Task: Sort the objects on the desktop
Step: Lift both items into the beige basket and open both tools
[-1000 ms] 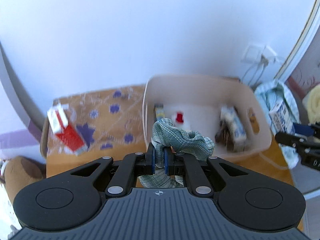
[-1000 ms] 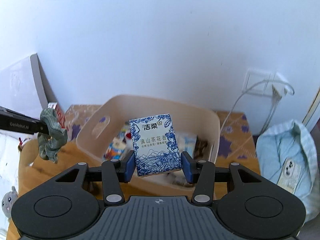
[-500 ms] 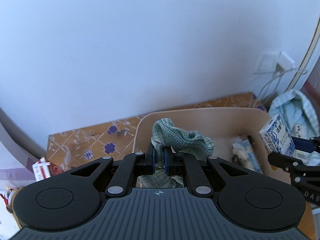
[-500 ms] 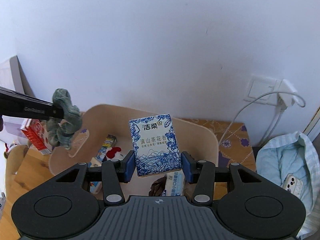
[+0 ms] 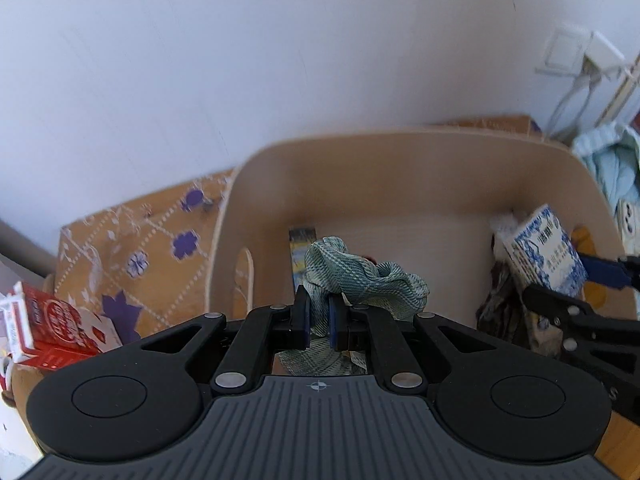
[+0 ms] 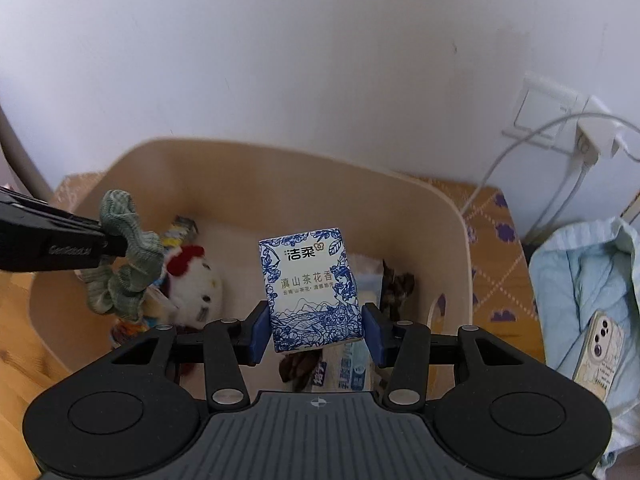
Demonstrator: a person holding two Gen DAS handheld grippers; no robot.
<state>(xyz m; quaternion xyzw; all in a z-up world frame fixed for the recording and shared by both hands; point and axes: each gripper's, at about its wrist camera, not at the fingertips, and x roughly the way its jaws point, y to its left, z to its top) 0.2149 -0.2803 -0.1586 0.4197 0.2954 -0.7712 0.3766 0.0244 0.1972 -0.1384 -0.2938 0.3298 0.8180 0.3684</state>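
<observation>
jaws clamp scrunchie (image 5: 360, 284) left, tissue pack (image 6: 312, 292) right, over bin (image 6: 460, 240); only right view shows plush (image 6: 196, 280).

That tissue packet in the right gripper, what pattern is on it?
The tissue packet is white with blue floral line drawings, clearest in the right wrist view.

Left gripper (image 5: 318, 322), right gripper (image 6: 316, 334): matte black linkage arms, silver pivot screws, blue finger pads (image 6: 257, 332), grey ribbed housing bearing small crosshair mark, two round recesses flanking it.
</observation>
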